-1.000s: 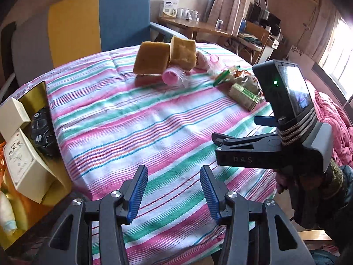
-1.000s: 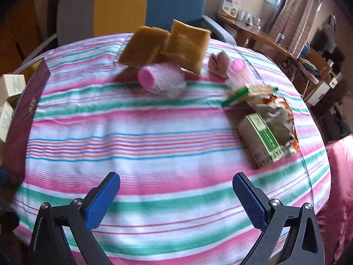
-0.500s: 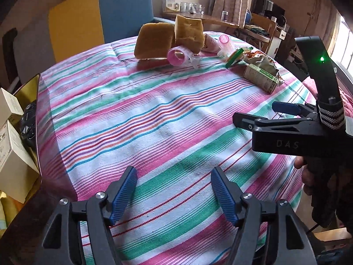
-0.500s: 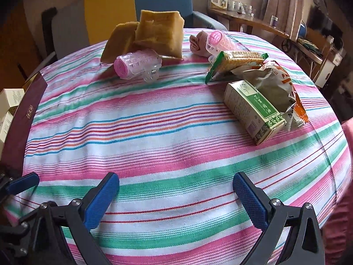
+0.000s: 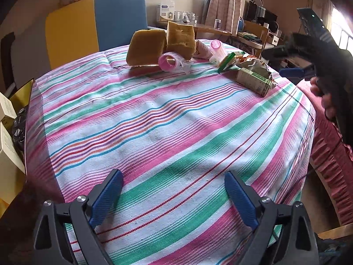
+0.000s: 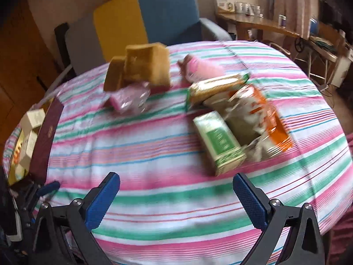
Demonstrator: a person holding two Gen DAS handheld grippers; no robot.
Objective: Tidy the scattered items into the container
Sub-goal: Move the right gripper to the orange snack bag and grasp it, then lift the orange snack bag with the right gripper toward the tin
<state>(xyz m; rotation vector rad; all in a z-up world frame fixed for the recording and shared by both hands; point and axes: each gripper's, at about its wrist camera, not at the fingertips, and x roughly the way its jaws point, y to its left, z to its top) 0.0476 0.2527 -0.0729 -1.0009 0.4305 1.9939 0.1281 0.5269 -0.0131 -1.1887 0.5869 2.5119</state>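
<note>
While both tools hover over the near edge of a round counter [image 5: 176, 119] draped in a pink, green and white striped cloth, nothing is gripped. The left hand-held gripper [image 5: 174, 196] has its blue pads wide apart over bare cloth. The right hand-held gripper [image 6: 176, 196] is likewise spread and empty; its view is blurred.

The scattered items lie at the far side. Two tan sponge blocks [image 5: 162, 42] lean together, with a pink hair roller [image 5: 169, 61] just in front of them. To their right sit a second pink roller [image 5: 216, 47], a green-ended biscuit packet [image 5: 227, 63], a crumpled orange and grey snack bag [image 6: 256, 114] and a green and white carton [image 6: 218, 141], the carton nearest the right hand-held gripper.

At the far left edge stands the container [image 6: 47, 137], a dark red box with a gold lining, already holding pale cardboard boxes [image 6: 33, 119].
</note>
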